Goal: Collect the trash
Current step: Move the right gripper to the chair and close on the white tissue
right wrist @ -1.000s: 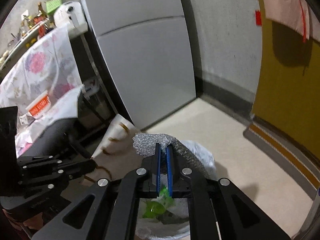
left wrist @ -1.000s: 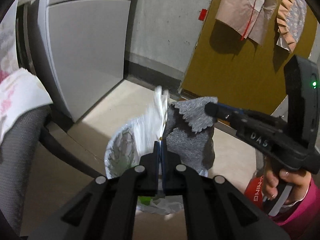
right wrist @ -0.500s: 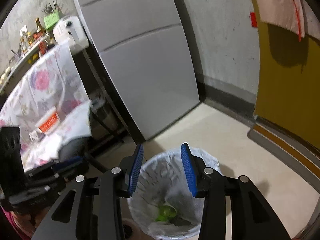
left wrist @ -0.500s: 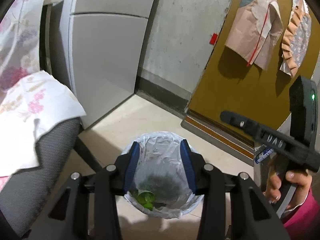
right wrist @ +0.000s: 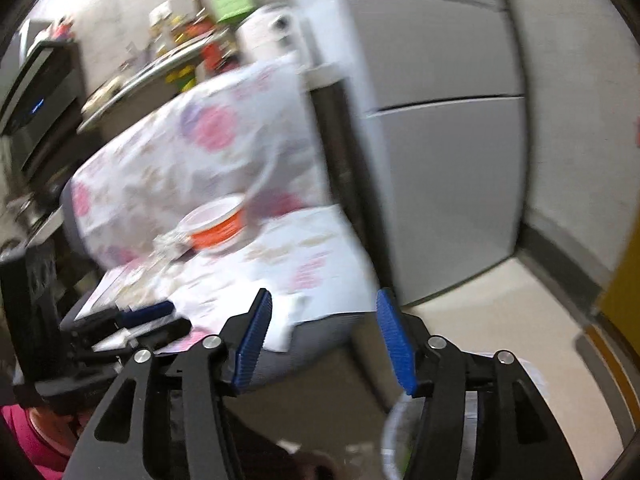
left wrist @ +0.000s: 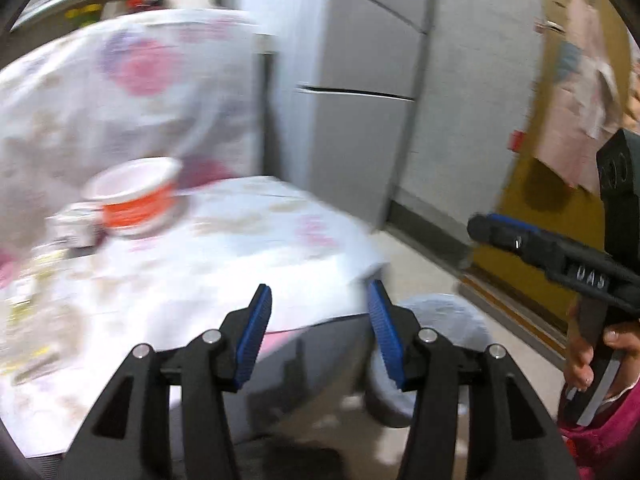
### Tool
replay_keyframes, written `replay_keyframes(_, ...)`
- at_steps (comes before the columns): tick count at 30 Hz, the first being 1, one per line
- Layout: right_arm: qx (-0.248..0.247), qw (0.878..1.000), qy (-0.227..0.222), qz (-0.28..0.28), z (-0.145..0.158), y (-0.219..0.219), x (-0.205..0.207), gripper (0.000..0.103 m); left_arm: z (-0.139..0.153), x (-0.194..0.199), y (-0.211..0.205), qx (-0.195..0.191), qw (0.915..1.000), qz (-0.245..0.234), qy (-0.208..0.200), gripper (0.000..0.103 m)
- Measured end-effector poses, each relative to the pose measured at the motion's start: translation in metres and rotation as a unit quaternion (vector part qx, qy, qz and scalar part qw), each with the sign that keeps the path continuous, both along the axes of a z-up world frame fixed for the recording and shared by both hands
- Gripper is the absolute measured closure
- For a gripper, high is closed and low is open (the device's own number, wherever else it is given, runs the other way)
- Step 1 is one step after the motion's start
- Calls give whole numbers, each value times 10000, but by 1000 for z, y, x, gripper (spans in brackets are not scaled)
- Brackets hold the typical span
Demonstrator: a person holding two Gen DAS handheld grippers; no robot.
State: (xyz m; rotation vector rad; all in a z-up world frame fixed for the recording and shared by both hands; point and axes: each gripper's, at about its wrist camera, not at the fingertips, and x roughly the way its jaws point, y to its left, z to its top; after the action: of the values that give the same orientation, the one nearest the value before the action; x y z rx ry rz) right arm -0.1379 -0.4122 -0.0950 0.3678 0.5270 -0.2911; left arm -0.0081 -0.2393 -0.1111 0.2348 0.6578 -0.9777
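Observation:
Both views are motion-blurred. My left gripper [left wrist: 318, 330] is open and empty, over the chair seat edge. My right gripper [right wrist: 324, 334] is open and empty too; it also shows at the right of the left wrist view [left wrist: 520, 240]. An orange-and-white paper bowl [left wrist: 134, 198] sits on the floral cloth on the chair, also in the right wrist view [right wrist: 214, 226]. A small crumpled wrapper [left wrist: 74, 226] lies beside it. The white-lined trash bin [left wrist: 444, 320] stands on the floor at the lower right, also in the right wrist view [right wrist: 400, 428].
A grey chair [right wrist: 316, 340] draped with floral cloth [left wrist: 180, 80] fills the left. A grey fridge [right wrist: 440, 120] stands behind it. A yellow door [left wrist: 532, 216] is at right. A cluttered counter [right wrist: 160, 60] runs along the back.
Both grippers let their trash fall into the bin and opened. They have since swung up and left from the bin toward the chair with the bowl.

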Motion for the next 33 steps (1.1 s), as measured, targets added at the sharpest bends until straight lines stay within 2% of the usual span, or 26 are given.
replay_keyframes(4,-27,9978,335,566,-16,32,59,40,4,34,50,200,9968,759,-157,54)
replay_keyframes(8,-253,9954,801,470,-39,37,104,42,3,62,96,146,9910,1328,-69,54)
replay_keyframes(10,-324,9938,1015,329,-50,31,116,49,0,72,111,111,9882,1529,20,54)
replay_keyframes(12,-376,9917,1202,261,-60,26,123,61,-5,81,126,66,9857,1682,121,54)
replay_keyframes(16,-533,9881,1422,228,-71,22,131,70,-12,90,138,49,9824,1853,211,54)
replay_keyframes(18,-560,9872,1478,211,-71,21,131,102,-16,92,145,20,9811,1914,270,54)
replay_keyframes(21,-495,9879,1418,382,-61,29,133,103,-18,95,152,-39,9791,2011,288,54)
replay_keyframes(25,-395,9911,850,948,-22,61,143,103,-16,96,167,-119,9758,2167,268,54)
replay_keyframes(28,-222,9866,519,1530,0,93,166,103,-12,98,181,-140,9716,2353,230,54)
replay_keyframes(30,-24,9827,442,1798,3,108,183,103,-10,99,189,-132,9693,2448,209,54)
replay_keyframes(33,219,9744,619,2148,-10,135,215,103,-6,98,202,-166,9652,2601,221,54)
